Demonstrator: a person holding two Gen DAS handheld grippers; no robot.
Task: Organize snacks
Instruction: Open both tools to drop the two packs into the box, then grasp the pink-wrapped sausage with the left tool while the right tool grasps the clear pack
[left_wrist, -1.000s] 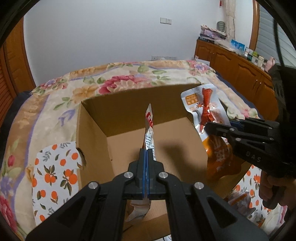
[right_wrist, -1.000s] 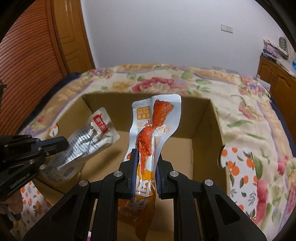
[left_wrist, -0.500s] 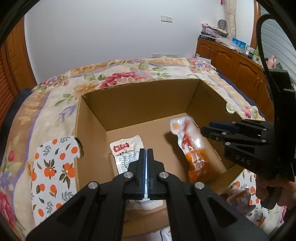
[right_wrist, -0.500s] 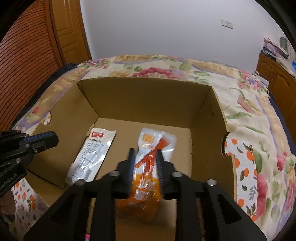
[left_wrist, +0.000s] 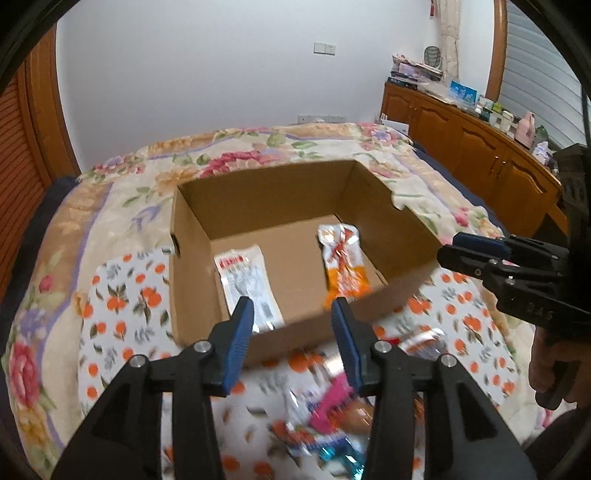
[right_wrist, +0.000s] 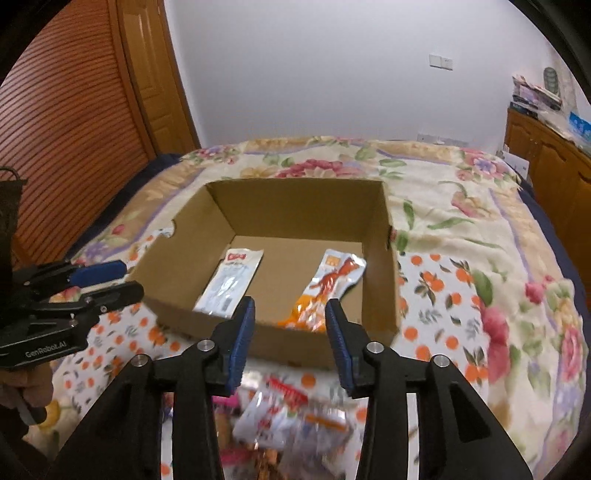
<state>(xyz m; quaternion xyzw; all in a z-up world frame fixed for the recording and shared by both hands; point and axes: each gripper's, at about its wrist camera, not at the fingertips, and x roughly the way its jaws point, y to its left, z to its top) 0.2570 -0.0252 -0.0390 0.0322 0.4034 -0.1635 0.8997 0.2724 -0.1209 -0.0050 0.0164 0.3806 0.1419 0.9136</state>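
On the flowered bedspread (right_wrist: 461, 192) sits an open cardboard box (right_wrist: 376, 258), with two snack packets lying flat on its floor: a silver-white packet (right_wrist: 231, 282) with a red label toward the left wall and an orange packet (right_wrist: 325, 291) toward the right wall, well apart from each other. Both grippers hover over the near edge of the box, holding nothing. The left gripper (left_wrist: 291, 319) has its jaws spread wide, and the right gripper (right_wrist: 290, 317) likewise stands with its jaws spread. Beneath them, in front of the box on an orange-print cloth (left_wrist: 122, 295), lies a blurred heap of loose snack packets (right_wrist: 291, 417) in mixed colours.
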